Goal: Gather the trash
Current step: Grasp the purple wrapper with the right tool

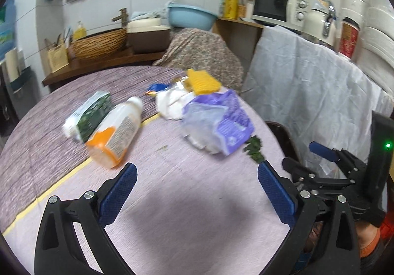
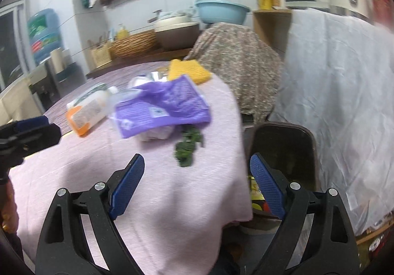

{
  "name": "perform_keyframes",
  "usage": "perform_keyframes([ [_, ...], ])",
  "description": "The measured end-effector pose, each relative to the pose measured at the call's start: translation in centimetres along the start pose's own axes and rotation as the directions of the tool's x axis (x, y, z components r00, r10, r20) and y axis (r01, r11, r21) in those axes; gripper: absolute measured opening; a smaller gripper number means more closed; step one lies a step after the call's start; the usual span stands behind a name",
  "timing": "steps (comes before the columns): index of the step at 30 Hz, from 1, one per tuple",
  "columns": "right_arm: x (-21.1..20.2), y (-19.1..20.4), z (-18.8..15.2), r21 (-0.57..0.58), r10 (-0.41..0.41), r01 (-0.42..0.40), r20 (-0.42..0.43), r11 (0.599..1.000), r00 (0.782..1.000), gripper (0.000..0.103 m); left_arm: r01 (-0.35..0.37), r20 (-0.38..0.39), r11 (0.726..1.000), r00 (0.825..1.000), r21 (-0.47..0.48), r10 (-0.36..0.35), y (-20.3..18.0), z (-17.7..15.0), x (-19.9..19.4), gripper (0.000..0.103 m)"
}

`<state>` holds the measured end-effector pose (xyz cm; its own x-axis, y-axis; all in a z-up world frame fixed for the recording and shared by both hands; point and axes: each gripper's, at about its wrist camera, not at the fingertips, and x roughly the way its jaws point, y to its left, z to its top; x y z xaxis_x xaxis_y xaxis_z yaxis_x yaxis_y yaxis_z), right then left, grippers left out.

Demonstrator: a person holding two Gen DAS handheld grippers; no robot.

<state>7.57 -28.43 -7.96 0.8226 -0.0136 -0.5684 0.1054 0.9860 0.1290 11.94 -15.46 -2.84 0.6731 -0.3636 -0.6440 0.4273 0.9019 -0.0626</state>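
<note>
Right now I am holding both grippers spread and empty; the purple wrapper (image 2: 162,108) is lying above centre in the right wrist view — long axis running left to right — nearer my right gripper (image 2: 197,176) than my left gripper (image 1: 197,184).

Our right gripper (image 2: 194,166), jaws wide apart, above the tablecloth's (image 2: 98,176) edge near green scraps (image 2: 188,147) and a purple bag (image 2: 162,107).
</note>
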Motion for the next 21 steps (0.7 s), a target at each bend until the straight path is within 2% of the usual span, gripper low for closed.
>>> perform_keyframes([
  [4,0.9,1.4,0.4,-0.036,0.049,-0.050,-0.022,0.998,0.999,0.087,-0.042,-0.023,0.997,0.999,-0.069,0.041,3.0,-1.3,0.2,0.096],
  [9,2.3,2.3,0.6,-0.061,0.064,-0.068,-0.056,0.996,0.996,0.087,-0.072,-0.051,0.990,0.996,-0.124,0.067,5.7,-2.4,0.5,0.087],
  [14,3.8,1.7,1.3,-0.034,0.074,-0.077,-0.078,0.996,0.994,0.087,-0.049,-0.075,0.987,0.996,-0.155,0.038,6.6,-2.7,1.0,0.079],
  [17,4.3,1.4,1.9,-0.021,0.079,-0.081,-0.069,0.996,0.994,0.087,-0.035,-0.074,0.988,0.997,-0.148,0.024,6.3,-2.6,0.9,0.078],
  [20,3.8,2.4,2.3,-0.079,0.117,-0.121,-0.048,0.990,0.992,0.087,-0.035,-0.072,0.987,0.997,-0.154,0.024,6.3,-2.6,0.9,0.078],
  [21,3.5,3.5,2.4,-0.134,0.118,-0.122,-0.037,0.983,0.992,0.087,-0.035,-0.074,0.987,0.997,-0.156,0.024,6.4,-2.6,1.0,0.078],
])
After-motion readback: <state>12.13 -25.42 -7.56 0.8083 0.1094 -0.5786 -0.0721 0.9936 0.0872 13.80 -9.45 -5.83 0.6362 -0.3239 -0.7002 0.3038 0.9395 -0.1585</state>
